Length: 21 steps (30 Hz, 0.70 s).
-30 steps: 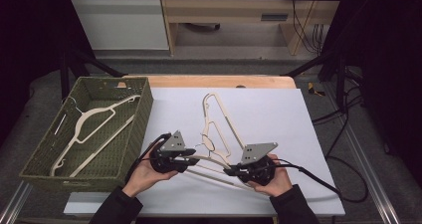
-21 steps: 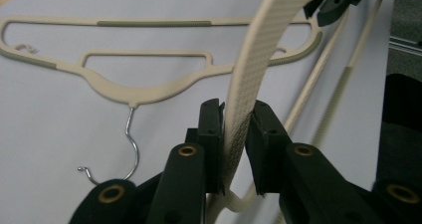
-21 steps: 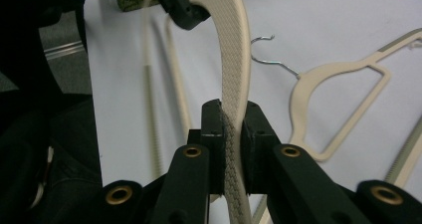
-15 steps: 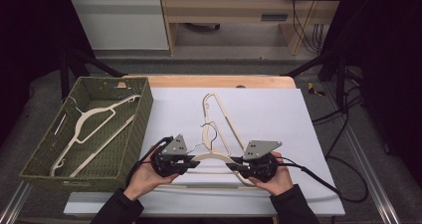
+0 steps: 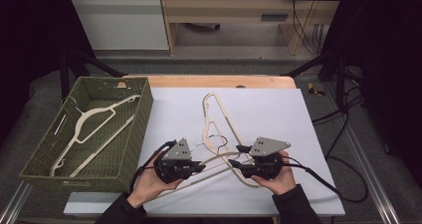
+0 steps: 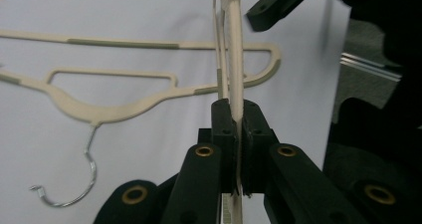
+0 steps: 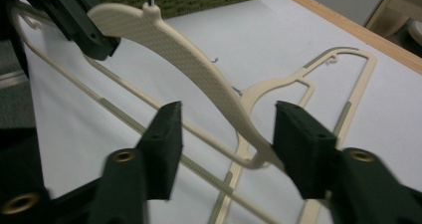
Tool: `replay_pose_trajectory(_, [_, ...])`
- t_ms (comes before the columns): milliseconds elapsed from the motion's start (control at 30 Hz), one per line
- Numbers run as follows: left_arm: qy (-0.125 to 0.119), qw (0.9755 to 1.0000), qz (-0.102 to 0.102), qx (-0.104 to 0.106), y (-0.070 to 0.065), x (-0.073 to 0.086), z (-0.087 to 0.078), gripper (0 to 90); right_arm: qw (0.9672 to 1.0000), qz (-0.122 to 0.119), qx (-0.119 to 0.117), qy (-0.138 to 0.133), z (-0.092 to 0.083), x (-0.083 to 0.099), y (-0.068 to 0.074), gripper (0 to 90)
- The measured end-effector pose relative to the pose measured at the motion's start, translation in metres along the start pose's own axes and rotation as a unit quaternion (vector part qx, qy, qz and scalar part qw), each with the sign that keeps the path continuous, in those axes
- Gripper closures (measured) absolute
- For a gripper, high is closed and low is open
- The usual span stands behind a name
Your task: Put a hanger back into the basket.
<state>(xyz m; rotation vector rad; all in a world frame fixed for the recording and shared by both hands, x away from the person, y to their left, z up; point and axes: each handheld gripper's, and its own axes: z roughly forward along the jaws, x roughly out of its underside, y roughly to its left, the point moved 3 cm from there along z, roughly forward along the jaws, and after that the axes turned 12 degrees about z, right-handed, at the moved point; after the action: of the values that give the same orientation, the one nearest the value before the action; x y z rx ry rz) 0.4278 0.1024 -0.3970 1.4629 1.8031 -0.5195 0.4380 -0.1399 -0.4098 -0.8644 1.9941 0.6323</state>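
A cream plastic hanger (image 5: 219,159) hangs between my two grippers near the table's front edge. My left gripper (image 5: 201,167) has just closed and is shut on one arm of it; in the left gripper view the pads clamp the thin arm (image 6: 234,59) edge-on. My right gripper (image 5: 236,158) has just been opening. Its jaws stand apart around the hanger's curved shoulder (image 7: 199,69) in the right gripper view, and neither pad presses on it. A second cream hanger (image 5: 224,117) with a metal hook (image 6: 74,189) lies flat on the white table (image 5: 268,114) just beyond.
A green woven basket (image 5: 74,176) stands at the left of the table with another cream hanger (image 5: 94,119) inside. A wooden strip (image 5: 219,81) runs along the table's far edge. Black cables (image 5: 318,176) trail off the front right.
My right gripper's jaws have opened off the hanger. My left gripper has closed on it and shifted slightly right and up; the hanger's left end has risen with it.
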Motion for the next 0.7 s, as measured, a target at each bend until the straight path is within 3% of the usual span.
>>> replay_pose_trajectory(67, [-0.007,0.9999,-0.014,-0.003,0.005,0.002,-0.003,86.8,0.9998,0.014,-0.008,-0.011,-0.005,-0.001,-0.002,36.0])
replay_pose_trajectory(300, [-0.013,0.9976,-0.047,-0.050,0.016,0.005,-0.017,86.7,0.9968,0.061,0.026,-0.045,-0.021,0.001,-0.016,17.5])
replay_pose_trajectory(700, [-0.037,0.9925,-0.067,-0.095,0.026,0.000,-0.046,86.7,0.9893,0.101,0.058,-0.087,-0.041,0.005,-0.036,8.4])
